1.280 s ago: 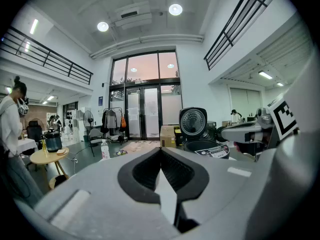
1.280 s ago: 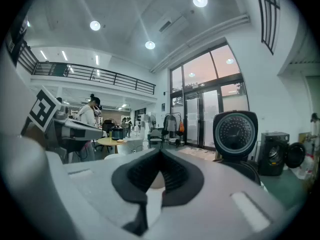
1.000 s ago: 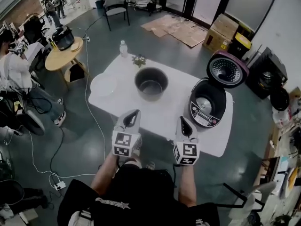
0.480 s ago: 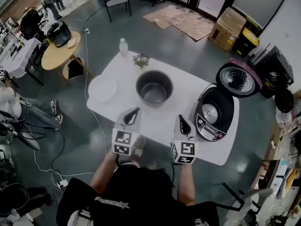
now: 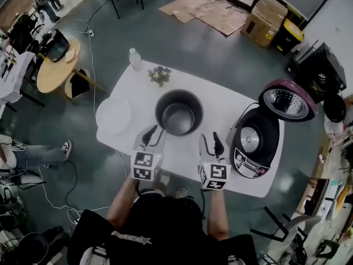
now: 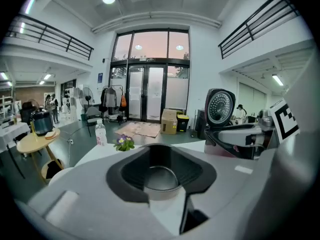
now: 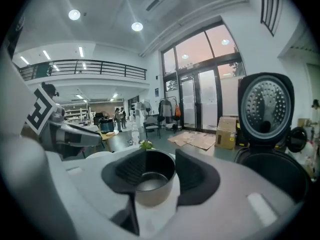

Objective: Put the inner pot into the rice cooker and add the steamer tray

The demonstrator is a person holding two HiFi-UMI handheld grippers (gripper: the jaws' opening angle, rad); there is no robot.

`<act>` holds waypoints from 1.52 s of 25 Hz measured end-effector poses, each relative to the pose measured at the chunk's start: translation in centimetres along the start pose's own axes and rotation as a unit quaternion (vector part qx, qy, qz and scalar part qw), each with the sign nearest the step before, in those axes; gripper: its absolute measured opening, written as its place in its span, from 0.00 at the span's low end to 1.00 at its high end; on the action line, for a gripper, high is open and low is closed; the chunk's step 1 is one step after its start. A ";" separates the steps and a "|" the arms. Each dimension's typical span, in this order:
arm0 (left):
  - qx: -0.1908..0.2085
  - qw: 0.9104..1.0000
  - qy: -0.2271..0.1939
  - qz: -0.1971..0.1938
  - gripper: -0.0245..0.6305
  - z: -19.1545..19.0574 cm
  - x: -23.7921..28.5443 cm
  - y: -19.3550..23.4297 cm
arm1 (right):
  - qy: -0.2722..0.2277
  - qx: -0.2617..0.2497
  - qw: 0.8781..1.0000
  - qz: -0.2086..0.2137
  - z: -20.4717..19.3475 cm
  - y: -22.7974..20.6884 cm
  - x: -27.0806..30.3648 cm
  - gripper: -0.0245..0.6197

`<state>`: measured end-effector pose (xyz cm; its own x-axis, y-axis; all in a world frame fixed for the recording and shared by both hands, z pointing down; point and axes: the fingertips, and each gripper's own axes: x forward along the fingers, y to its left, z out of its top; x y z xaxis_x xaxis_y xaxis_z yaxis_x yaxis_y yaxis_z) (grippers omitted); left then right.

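Note:
The dark metal inner pot (image 5: 178, 112) stands upright in the middle of the white table (image 5: 226, 101). To its right sits the black rice cooker (image 5: 255, 142), its lid (image 5: 287, 99) raised. A white round steamer tray (image 5: 114, 116) lies at the table's left end. My left gripper (image 5: 151, 135) is just short of the pot's near left side; its jaws have just been opening and nothing is between them. My right gripper (image 5: 212, 144), near the pot's right side, has also just been opening and is empty. In both gripper views the pot (image 6: 160, 183) (image 7: 152, 185) shows beyond the parted jaws.
A small flower pot (image 5: 159, 74) and a water bottle (image 5: 134, 58) stand at the table's far edge. A round wooden table (image 5: 55, 65) with another cooker is at the far left. Cables (image 5: 94, 54) run across the floor. Cardboard boxes (image 5: 267, 15) lie beyond.
Both grippers have moved forward over the table's near edge toward the pot. Their jaws, shut before, now stand apart.

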<state>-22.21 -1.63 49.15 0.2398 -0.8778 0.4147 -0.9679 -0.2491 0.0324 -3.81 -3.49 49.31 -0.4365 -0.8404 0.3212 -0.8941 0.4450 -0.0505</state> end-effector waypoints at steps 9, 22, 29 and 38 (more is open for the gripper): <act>-0.028 0.999 0.038 -0.017 0.50 -1.8 5.0 2.7 | 0.048 0.037 0.998 -0.008 -2.5 -0.4 5.0 0.41; -0.042 0.993 0.102 -0.044 0.50 -6.0 10.4 5.6 | 0.105 0.051 0.992 -0.037 -6.3 -0.9 10.2 0.41; -0.042 0.988 0.135 -0.056 0.50 -8.1 12.4 6.1 | 0.137 0.066 0.987 -0.050 -9.0 -1.8 11.9 0.41; -0.042 0.981 0.177 -0.064 0.50 -11.2 14.1 6.0 | 0.159 0.082 0.983 -0.050 -11.3 -2.1 12.9 0.41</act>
<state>-25.51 -10.96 65.38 0.3323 -0.6406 0.6922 -0.9381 -0.3003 0.1724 -6.47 -11.80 64.28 -0.3154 -0.7270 0.6099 -0.9464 0.2877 -0.1465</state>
